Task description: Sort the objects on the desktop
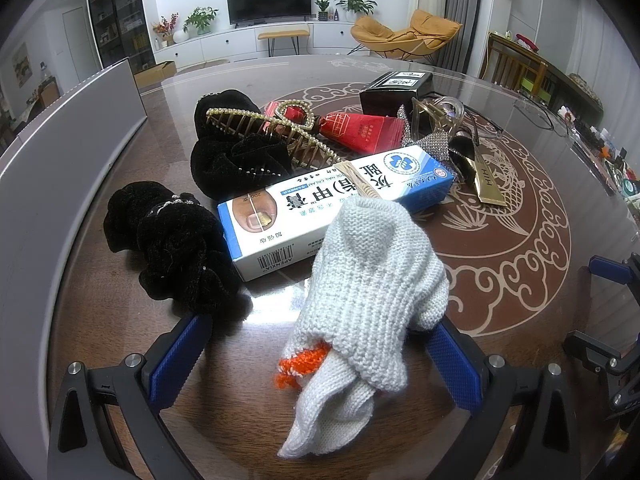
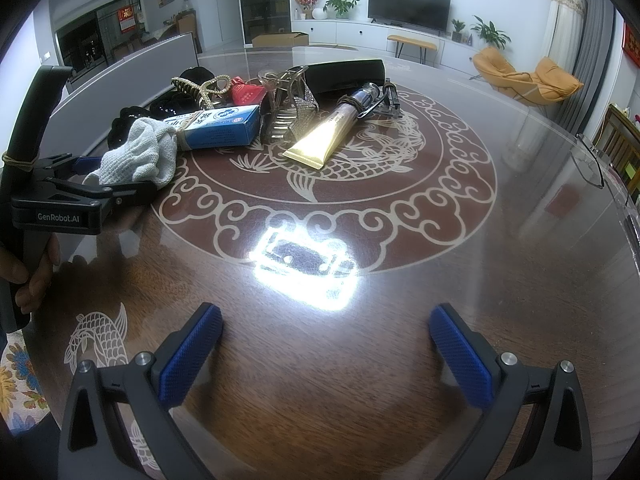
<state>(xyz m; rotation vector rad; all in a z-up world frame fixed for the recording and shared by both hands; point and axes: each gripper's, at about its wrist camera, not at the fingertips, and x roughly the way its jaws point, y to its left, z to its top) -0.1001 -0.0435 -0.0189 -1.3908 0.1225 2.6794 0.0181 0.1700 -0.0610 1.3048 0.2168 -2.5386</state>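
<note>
White knitted glove is seen between the parted left tongs, draped over a blue-and-white box, seemingly about to be gripped. Right tongs are held apart, idle, above bare tabletop, well clear of the pile.

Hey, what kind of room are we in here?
Most likely a home living room. There's a TV on a long white cabinet, orange lounge chairs by the curtains, and potted plants. The clutter sits on a glass-topped table.
</note>
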